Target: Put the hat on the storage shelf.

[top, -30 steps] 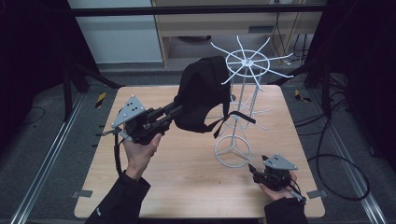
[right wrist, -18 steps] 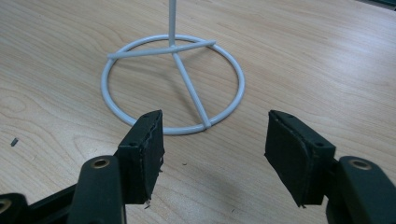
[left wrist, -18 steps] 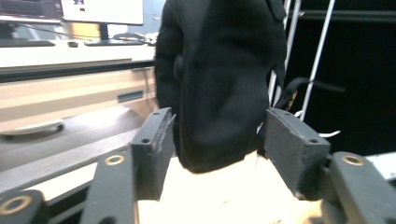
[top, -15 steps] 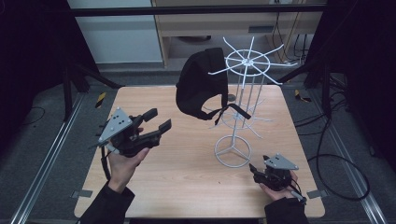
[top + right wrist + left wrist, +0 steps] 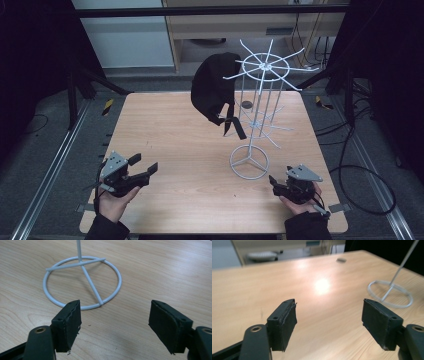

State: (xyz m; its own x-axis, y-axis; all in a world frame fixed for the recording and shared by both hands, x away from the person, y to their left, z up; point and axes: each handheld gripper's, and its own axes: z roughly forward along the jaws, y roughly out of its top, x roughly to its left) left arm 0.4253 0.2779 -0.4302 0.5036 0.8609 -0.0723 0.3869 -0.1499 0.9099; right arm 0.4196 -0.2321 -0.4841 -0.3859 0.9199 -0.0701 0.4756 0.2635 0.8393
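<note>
We found the black cap [image 5: 214, 90] hanging on an upper arm of the wire rack [image 5: 260, 100]. The left gripper [image 5: 144, 166], jaws just opened and empty, and the right gripper [image 5: 274, 179], likewise spread, rested low. We judged that the light rack could tip if bumped, shedding the cap.

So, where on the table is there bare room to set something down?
The wide wood between the left gripper and the white wire rack is free, up to the far left corner of the table. The strip between the rack's ring base and the right gripper is narrow. Under the hanging black cap it is crowded.
</note>
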